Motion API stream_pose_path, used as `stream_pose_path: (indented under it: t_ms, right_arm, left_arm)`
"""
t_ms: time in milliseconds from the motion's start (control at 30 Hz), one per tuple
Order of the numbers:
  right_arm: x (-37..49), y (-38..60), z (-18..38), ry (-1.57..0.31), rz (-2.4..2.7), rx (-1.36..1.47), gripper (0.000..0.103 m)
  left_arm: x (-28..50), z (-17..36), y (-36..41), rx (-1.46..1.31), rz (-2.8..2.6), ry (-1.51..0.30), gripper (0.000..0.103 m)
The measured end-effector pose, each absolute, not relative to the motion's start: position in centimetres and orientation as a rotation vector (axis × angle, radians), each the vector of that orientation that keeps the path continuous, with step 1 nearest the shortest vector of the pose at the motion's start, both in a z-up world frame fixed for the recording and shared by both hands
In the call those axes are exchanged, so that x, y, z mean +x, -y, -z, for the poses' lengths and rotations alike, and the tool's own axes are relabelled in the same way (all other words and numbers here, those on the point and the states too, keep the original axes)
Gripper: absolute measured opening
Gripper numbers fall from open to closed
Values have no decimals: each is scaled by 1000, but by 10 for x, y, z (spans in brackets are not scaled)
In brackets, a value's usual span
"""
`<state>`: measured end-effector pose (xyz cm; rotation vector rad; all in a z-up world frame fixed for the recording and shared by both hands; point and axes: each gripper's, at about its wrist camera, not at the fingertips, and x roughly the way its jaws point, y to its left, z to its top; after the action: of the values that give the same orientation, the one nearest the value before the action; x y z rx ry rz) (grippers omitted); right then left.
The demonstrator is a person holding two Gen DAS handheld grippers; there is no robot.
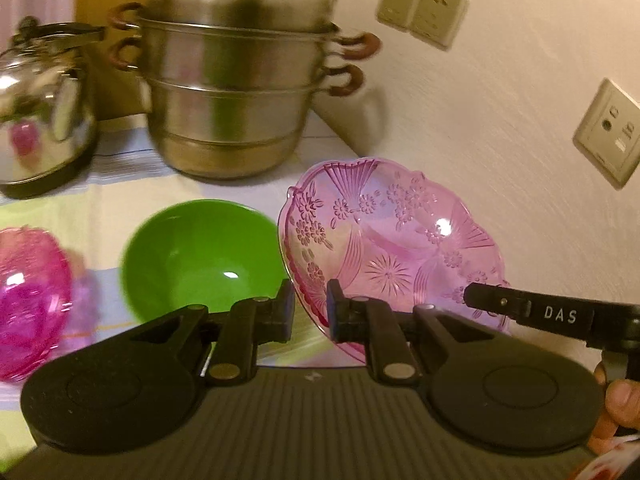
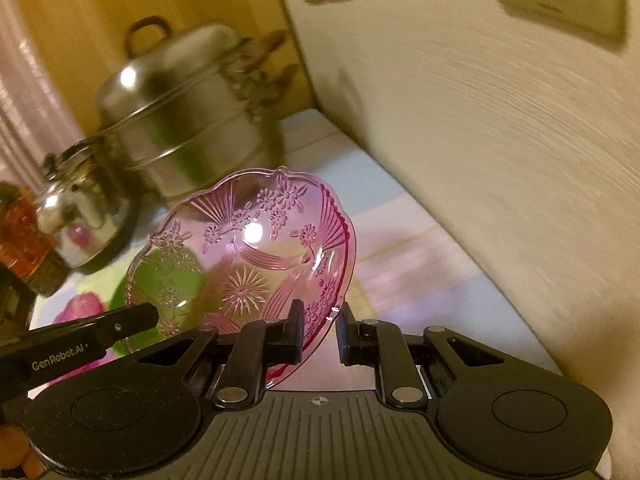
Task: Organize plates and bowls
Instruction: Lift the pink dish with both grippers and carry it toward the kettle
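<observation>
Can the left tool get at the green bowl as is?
Probably not yet: the left tool is shut on the pink plate's rim, shared with the right tool. The green bowl itself sits uncovered just left.

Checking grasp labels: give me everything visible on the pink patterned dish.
The pink dish is clear, glass-like, with a scalloped rim and pressed flowers, fans and a starburst. It is tilted, apparently lifted off the tablecloth. The left gripper and right gripper each pinch its rim on opposite sides. The green bowl sits beside it.
</observation>
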<state>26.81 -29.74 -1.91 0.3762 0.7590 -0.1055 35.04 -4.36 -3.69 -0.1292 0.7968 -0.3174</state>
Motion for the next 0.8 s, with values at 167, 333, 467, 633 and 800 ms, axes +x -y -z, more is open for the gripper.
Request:
stream_pose_path:
  t_ms: [167,333,467,633,800]
  right_arm:
    - [269,273,13,-743,49,354,16]
    - [273,250,10,-735,8,328,16]
    - [277,231,9,-734,-25,312,16]
    - [281,203,6,-723,-64,277,16]
    - [284,172,4,-717,-104,241,16]
  left_arm:
    - [341,25,12,-156,274,-768,14]
    - [332,21,-12,-165,235,-757,14]
    - [323,21,-31,-178,205,-754,14]
    - [313,20,-57,-196,159,-743,14]
    - [301,17,-84,-219,111,-733,14]
